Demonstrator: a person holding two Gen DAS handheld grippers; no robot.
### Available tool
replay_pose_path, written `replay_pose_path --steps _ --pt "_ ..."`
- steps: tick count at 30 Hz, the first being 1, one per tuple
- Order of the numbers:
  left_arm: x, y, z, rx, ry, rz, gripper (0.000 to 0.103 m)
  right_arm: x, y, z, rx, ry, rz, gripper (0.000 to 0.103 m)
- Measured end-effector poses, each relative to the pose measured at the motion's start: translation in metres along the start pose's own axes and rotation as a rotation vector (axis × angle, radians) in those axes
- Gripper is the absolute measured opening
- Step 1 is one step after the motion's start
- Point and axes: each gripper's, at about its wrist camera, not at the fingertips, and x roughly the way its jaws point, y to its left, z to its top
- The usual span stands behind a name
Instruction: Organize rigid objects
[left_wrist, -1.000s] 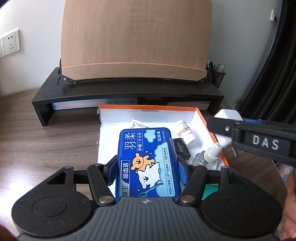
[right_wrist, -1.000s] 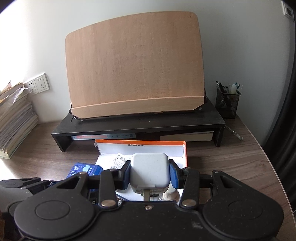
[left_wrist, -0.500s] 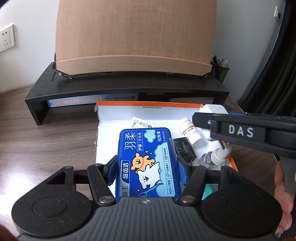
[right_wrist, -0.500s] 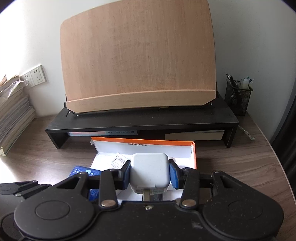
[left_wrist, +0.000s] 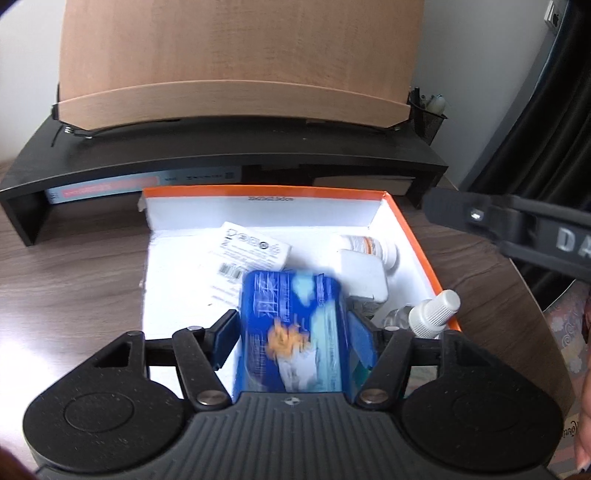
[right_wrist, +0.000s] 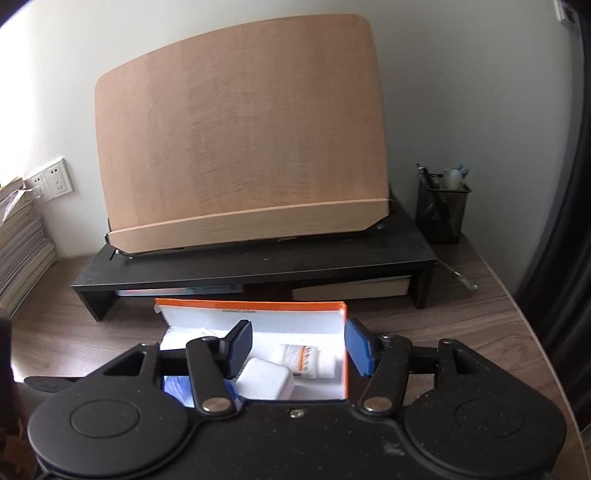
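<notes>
Orange-rimmed white cardboard box (left_wrist: 402, 229) sits on my dark wood-grain bench (left_wrist: 74, 266) in front of the black monitor riser (left_wrist: 221, 162), and both my loads have just gone into it. A second ago my left tool (left_wrist: 293, 339) clamped the blue flat pack with the cartoon bear (left_wrist: 291, 332); now its jaws are opening, a gap shows beside the left pad, and the blurred pack, between the pads, is dropping towards the box floor. My right tool (right_wrist: 299, 347) was pinching the white square charger (right_wrist: 264, 382); its jaws are opening with nothing between them, and the charger lies in the box beside the white pill bottle with the orange label (right_wrist: 308, 360). I judge both placements done, so both tools can back out for whatever rigid thing remains outside.
</notes>
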Motion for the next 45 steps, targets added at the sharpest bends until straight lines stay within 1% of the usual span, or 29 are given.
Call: replay_pose_path --steps 4,6,7,9,11,14,17,20,24,26,30,35,39,45 --pt "-0.006 0.0 0.001 -0.024 -0.013 0.018 0.079 -0.01 -0.007 -0.003 -0.001 -0.003 0.002 0.072" --pt "-0.013 0.0 0.0 -0.029 -0.02 0.035 0.085 -0.017 -0.008 -0.006 -0.016 -0.006 -0.007 0.075" --pt "-0.018 0.0 0.0 -0.026 -0.025 0.045 0.087 -0.021 -0.009 -0.007 -0.015 -0.008 -0.008 0.075" --pt "-0.029 0.0 -0.002 -0.022 -0.032 0.059 0.095 -0.032 -0.011 -0.011 -0.001 -0.011 -0.003 0.079" --pt "-0.044 0.0 -0.006 -0.021 -0.044 0.079 0.097 -0.046 -0.012 -0.016 0.01 -0.019 -0.007 0.079" --pt "-0.066 -0.001 -0.014 -0.011 -0.051 0.094 0.103 -0.067 -0.009 -0.025 0.006 -0.027 -0.016 0.08" --pt "-0.09 -0.001 -0.028 -0.004 -0.049 0.118 0.103 -0.091 -0.006 -0.038 0.019 -0.027 -0.026 0.081" --pt "-0.109 -0.002 -0.045 -0.011 -0.035 0.14 0.103 -0.113 0.001 -0.054 0.019 -0.009 -0.027 0.083" --pt "-0.129 -0.003 -0.072 -0.036 -0.022 0.163 0.103 -0.134 0.013 -0.082 0.005 0.043 -0.02 0.083" --pt "-0.136 -0.004 -0.084 -0.029 -0.006 0.177 0.103 -0.143 0.017 -0.095 0.012 0.07 -0.027 0.084" --pt "-0.146 -0.011 -0.1 -0.024 -0.007 0.188 0.103 -0.156 0.025 -0.114 0.003 0.12 -0.027 0.084" --pt "-0.156 -0.012 -0.112 -0.052 -0.005 0.191 0.103 -0.171 0.028 -0.123 0.005 0.123 -0.024 0.084" --pt "-0.163 -0.019 -0.118 -0.039 -0.021 0.205 0.103 -0.18 0.028 -0.126 0.003 0.116 -0.026 0.084" --pt "-0.165 -0.026 -0.12 -0.029 -0.025 0.206 0.103 -0.186 0.025 -0.127 0.007 0.111 -0.029 0.084"
